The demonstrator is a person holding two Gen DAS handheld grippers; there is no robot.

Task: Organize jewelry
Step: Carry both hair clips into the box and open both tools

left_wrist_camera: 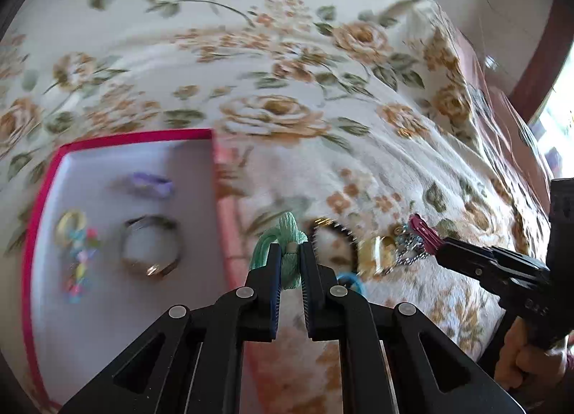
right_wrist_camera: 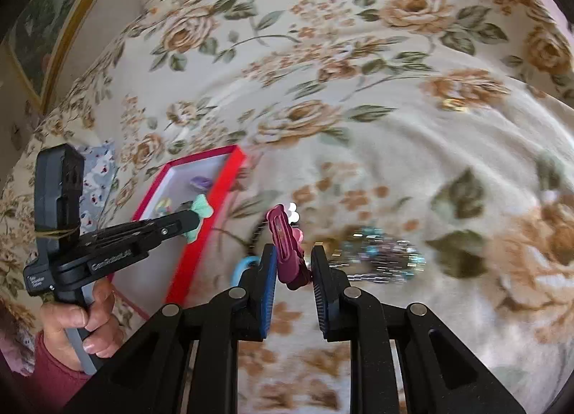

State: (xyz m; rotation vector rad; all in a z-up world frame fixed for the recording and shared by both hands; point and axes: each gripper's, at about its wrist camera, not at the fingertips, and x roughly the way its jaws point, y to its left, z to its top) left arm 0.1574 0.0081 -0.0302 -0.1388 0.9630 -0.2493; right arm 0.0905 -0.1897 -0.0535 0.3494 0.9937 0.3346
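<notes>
Your left gripper (left_wrist_camera: pixel 291 252) grips the green cord (left_wrist_camera: pixel 287 234), your right gripper (right_wrist_camera: pixel 294 263) the maroon clip (right_wrist_camera: pixel 287 245) (both jaws clamped), so carry each into the red box (left_wrist_camera: pixel 36 206) next.

Mint-green cord (left_wrist_camera: pixel 288 252), magenta clip (right_wrist_camera: pixel 287 245), red-rimmed white box (left_wrist_camera: pixel 136 136), cream blanket (left_wrist_camera: pixel 287 66) with tan roses.

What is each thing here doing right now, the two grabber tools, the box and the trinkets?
Left gripper: shut on green cord knot.
Right gripper: holds magenta hair clip.
Red box: open, lidless.
Silver bangle: lying in box.
Beaded jewelry: loose on blanket.
</notes>
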